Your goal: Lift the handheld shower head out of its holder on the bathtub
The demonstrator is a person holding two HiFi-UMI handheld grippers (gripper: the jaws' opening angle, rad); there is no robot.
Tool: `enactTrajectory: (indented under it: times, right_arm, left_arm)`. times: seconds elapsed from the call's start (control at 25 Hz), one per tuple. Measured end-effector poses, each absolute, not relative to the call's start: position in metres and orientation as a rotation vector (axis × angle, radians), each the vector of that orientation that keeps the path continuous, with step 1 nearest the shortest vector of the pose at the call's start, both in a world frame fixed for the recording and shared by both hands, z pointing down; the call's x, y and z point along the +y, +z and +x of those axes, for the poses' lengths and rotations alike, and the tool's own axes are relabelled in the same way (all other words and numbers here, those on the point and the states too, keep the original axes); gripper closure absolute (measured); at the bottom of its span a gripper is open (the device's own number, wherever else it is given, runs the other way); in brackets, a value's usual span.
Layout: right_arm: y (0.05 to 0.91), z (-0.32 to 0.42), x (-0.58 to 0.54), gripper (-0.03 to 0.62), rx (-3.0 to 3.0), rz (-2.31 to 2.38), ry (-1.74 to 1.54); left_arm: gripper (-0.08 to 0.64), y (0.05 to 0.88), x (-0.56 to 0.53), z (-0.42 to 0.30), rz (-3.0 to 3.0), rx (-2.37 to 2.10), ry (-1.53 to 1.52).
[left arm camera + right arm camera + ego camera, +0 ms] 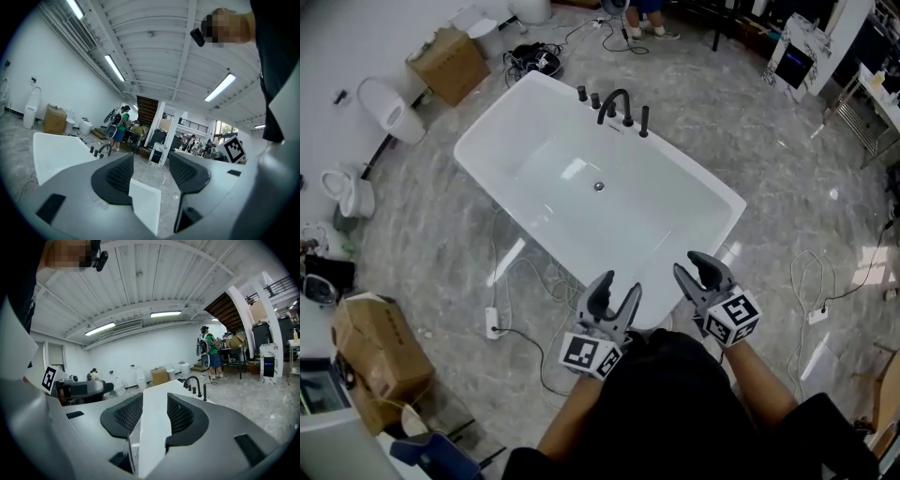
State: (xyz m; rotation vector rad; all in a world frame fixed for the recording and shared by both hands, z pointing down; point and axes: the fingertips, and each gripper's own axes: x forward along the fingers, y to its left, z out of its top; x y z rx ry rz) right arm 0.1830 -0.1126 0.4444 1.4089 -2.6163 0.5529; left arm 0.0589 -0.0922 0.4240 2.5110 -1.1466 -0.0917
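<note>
- We are holding the left gripper (615, 289) and the right gripper (688, 264) side by side over the near end of the bathtub (499, 114). Both are standing with jaws apart and gripping nothing, with only the white tub edge showing beyond each gap.
- The shower head (644, 120) is sitting upright in its holder on the far rim, just right of the black spout (615, 97) and the knobs (582, 92), well apart from both grippers.
- We are judging this to be the approach step, since nothing is being touched yet.
- For the next move we are looking at carrying one gripper, probably the right, along the tub to the far rim. There its open jaws are going around the slim black handle, closing, then lifting straight up clear of the holder.
</note>
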Motion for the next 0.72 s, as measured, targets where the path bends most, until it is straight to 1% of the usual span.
enactTrajectory:
  times: [0.24,0.4,0.56,0.72]
  right_arm:
    - [0.439,0.159,-0.119,0.462,-2.613,1.444,0.584]
    - [0.436,0.156,-0.131,0.462,-2.602,1.450,0.538]
    - [0.439,0.163,-0.151,0.460,-2.580,1.428,0.487]
    - [0.447,0.183,-0.187,0.460,-2.585,1.407,0.479]
  left_arm:
    - [0.345,0.426,-0.098,0.034,2.509,-1.113,-0.135]
    - [0.345,0.432,-0.106,0.027,2.513,-1.102,-0.140]
    - [0.345,0.428,-0.118,0.025,2.496,-1.135,-0.161]
    - [0.345,0.428,-0.139,0.040,2.499,-1.172,-0.159]
